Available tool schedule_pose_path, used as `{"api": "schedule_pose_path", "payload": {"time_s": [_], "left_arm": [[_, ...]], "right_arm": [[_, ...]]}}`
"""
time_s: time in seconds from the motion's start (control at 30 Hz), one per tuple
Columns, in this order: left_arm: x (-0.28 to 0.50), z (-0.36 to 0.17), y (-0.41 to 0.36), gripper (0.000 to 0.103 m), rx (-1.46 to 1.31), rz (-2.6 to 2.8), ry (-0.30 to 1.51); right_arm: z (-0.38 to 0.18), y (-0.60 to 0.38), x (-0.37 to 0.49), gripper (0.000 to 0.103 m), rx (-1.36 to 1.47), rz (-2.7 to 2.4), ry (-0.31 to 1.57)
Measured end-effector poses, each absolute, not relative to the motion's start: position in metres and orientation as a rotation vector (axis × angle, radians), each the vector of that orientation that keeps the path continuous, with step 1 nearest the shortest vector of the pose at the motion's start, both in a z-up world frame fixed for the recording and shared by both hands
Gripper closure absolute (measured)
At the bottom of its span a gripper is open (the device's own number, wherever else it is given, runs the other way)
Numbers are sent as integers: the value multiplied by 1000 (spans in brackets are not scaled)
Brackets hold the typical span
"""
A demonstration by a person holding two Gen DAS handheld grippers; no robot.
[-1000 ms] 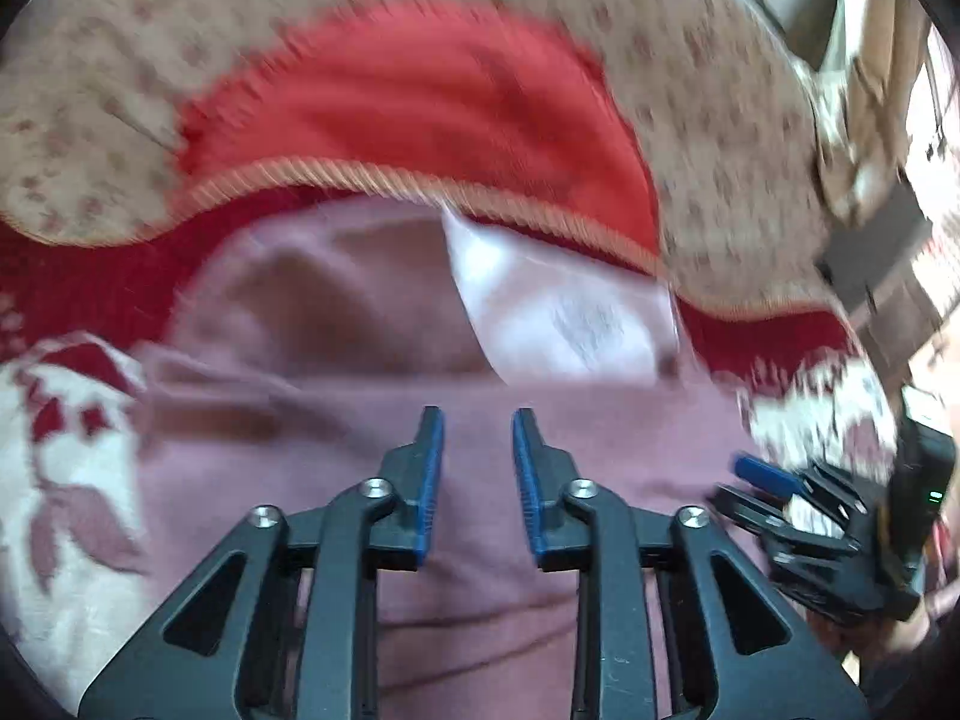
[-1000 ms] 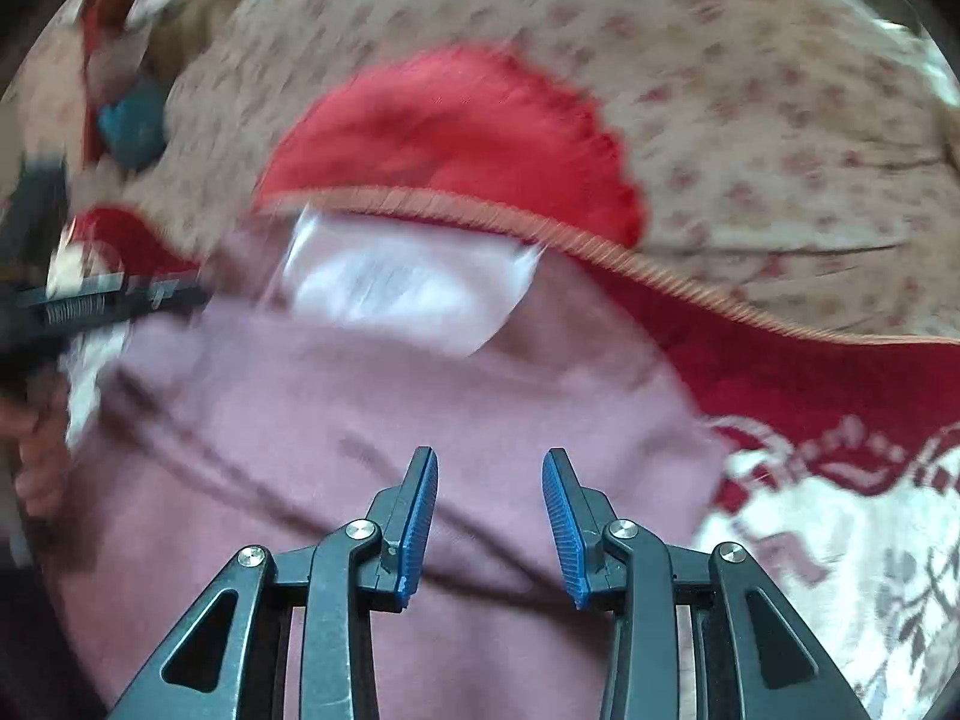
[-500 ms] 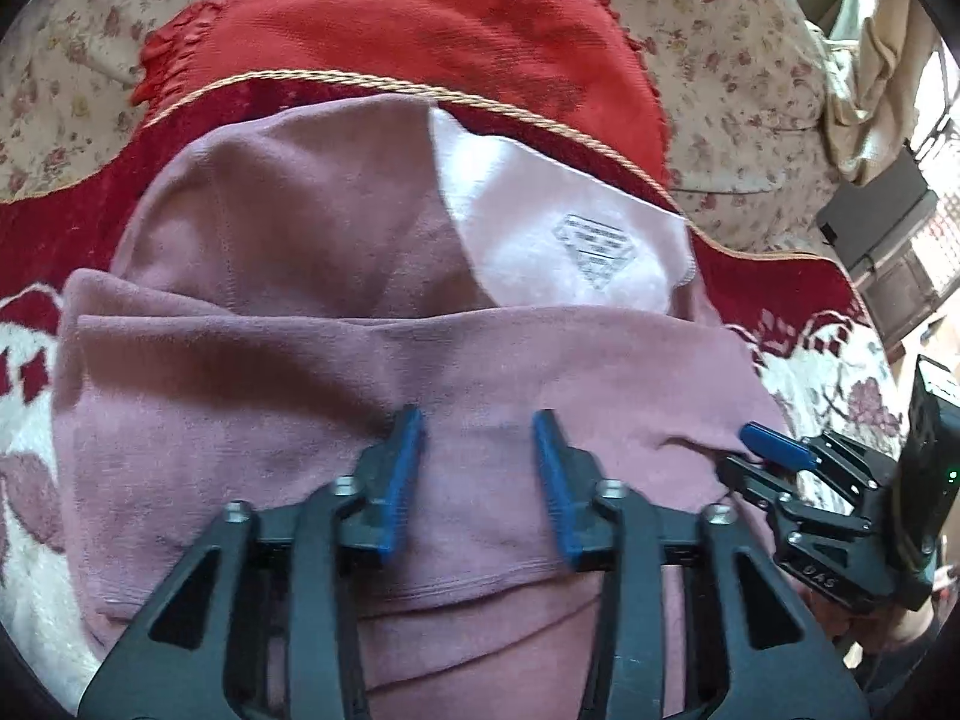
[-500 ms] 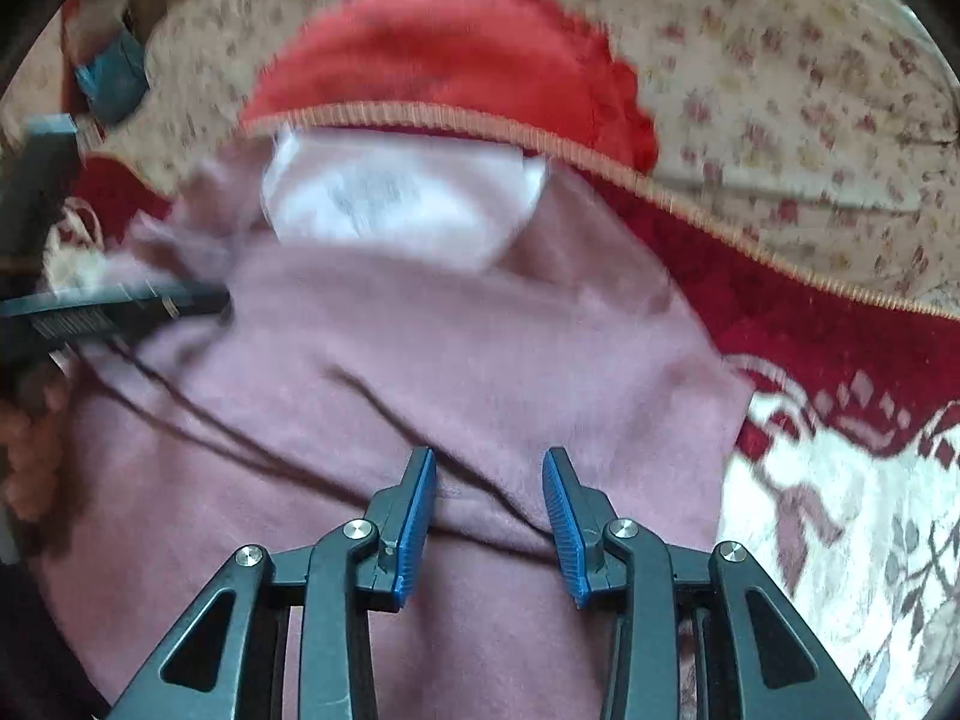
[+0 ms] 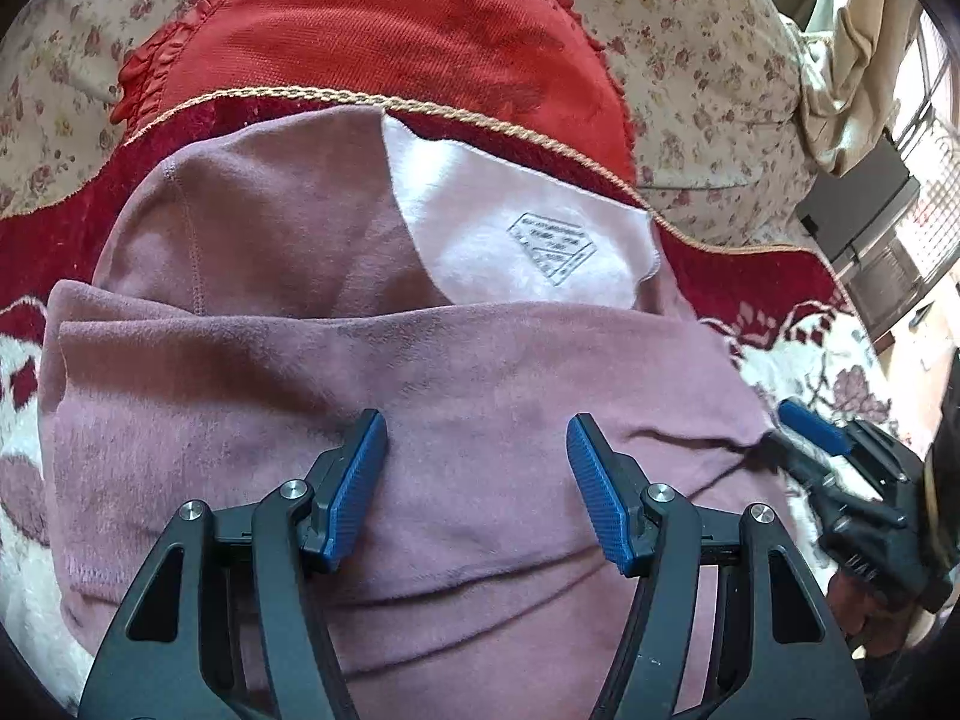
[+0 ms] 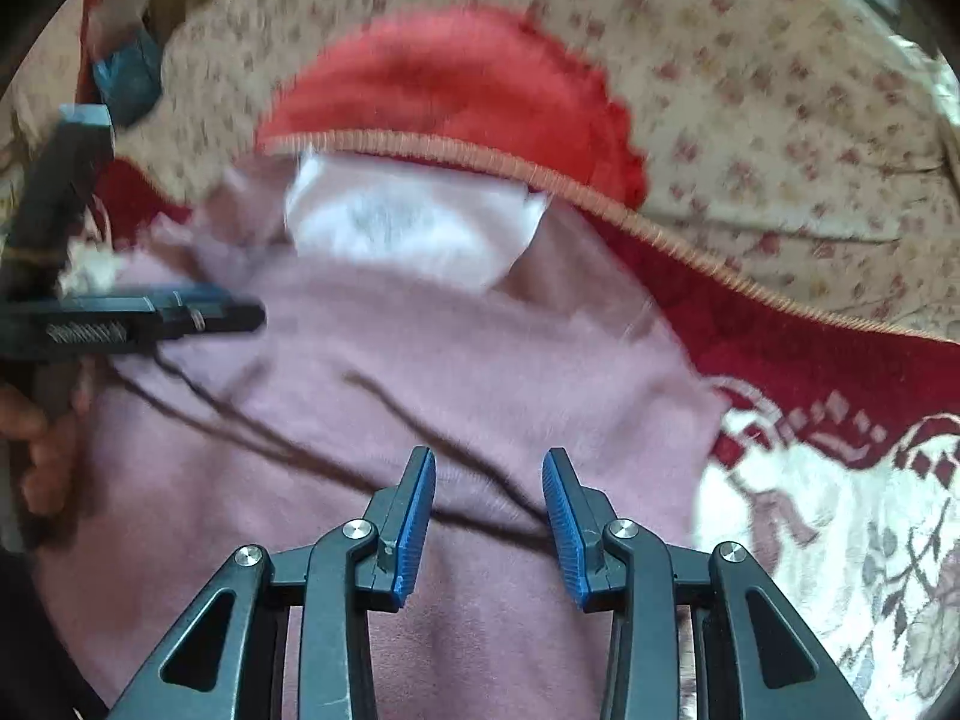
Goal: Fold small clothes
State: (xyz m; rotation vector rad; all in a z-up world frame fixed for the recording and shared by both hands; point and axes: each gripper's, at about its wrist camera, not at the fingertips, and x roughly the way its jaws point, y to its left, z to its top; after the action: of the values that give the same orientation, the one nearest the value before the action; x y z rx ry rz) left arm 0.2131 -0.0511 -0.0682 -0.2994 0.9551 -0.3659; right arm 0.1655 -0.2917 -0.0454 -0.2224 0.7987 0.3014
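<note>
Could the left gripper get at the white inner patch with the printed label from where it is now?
Probably yes. The left gripper stands open over the mauve garment, and the white patch lies uncovered just beyond the folded edge, with nothing between them.

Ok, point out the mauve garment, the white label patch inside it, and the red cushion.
mauve garment (image 5: 480, 372), left wrist view, on the folded-over front panel.
white label patch (image 5: 528, 240), left wrist view, beside its printed mark.
red cushion (image 5: 390, 30), left wrist view, centre of its face.
</note>
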Motion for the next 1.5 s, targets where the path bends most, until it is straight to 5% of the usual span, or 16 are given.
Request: {"api": "schedule_pose_path", "payload": {"time_s": [0.3, 0.53, 0.8, 1.3, 1.37, 1.47, 1.5], "left_arm": [[157, -28, -37, 40, -292, -422, 844], [67, -6, -13, 40, -197, -466, 754], [-39, -56, 16, 40, -261, -393, 897], [-38, -70, 20, 40, -305, -380, 908], [-38, -70, 23, 40, -318, -378, 909], [-38, -68, 27, 40, -333, -373, 898], [-38, -68, 28, 40, -339, -370, 894]], "right_arm": [[0, -357, 68, 68, -44, 216, 636], [-24, -377, -22, 67, -60, 256, 753], [-84, -397, -87, 67, 28, 305, 1017], [-146, -388, -62, 67, -58, 260, 1306], [-143, -388, -60, 71, -36, 285, 1296], [-139, -390, -59, 97, -12, 310, 1302], [-136, -390, -60, 98, -10, 313, 1304]]}}
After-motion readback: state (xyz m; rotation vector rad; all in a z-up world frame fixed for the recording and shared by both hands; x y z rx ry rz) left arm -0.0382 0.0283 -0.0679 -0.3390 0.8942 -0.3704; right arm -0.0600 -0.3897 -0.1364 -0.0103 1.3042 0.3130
